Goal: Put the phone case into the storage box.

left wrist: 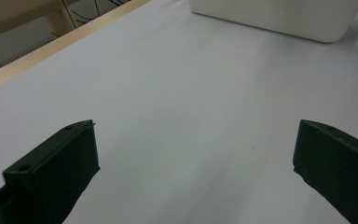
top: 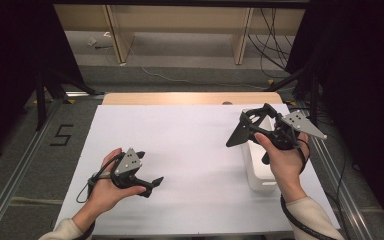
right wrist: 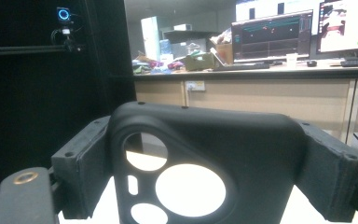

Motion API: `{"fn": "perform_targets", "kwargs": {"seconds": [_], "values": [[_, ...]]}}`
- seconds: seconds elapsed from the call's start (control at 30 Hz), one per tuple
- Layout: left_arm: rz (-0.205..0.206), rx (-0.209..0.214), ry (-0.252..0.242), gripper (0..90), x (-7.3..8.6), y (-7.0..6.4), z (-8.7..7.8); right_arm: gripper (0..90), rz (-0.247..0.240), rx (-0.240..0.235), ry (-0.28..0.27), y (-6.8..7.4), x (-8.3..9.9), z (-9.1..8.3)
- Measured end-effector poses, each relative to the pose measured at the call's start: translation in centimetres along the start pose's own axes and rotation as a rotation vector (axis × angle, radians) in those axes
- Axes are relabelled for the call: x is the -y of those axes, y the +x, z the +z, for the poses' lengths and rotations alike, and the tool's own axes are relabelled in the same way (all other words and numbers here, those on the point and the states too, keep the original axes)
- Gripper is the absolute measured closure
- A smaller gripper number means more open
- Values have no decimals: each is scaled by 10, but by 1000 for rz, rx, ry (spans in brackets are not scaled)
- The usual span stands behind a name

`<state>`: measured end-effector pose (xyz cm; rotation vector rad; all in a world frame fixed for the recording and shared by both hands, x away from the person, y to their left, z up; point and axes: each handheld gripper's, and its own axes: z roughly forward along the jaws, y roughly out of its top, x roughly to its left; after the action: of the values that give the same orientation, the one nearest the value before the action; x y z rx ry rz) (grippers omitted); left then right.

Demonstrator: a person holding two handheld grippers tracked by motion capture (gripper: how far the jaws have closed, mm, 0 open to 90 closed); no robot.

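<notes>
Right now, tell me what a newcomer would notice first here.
The right gripper, raised over the table's right side, clamps a black phone case with round camera cut-outs. Below it stands a white box on the white table. The left gripper rests low at the near left, open.

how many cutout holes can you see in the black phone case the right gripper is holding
4. In the right gripper view the phone case shows a large round hole at centre, a rounded one at upper left, a small slot at left, and one cut off by the bottom edge. More may be hidden below.
</notes>
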<state>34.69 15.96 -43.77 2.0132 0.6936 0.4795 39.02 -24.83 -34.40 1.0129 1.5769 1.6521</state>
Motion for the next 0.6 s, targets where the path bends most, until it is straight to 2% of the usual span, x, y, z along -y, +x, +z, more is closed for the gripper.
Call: {"fn": "perform_targets", "kwargs": {"seconds": [0.6], "values": [[2,-2,0,0,0,0,0,155,6,21,-15,-7,-4,-4]]}}
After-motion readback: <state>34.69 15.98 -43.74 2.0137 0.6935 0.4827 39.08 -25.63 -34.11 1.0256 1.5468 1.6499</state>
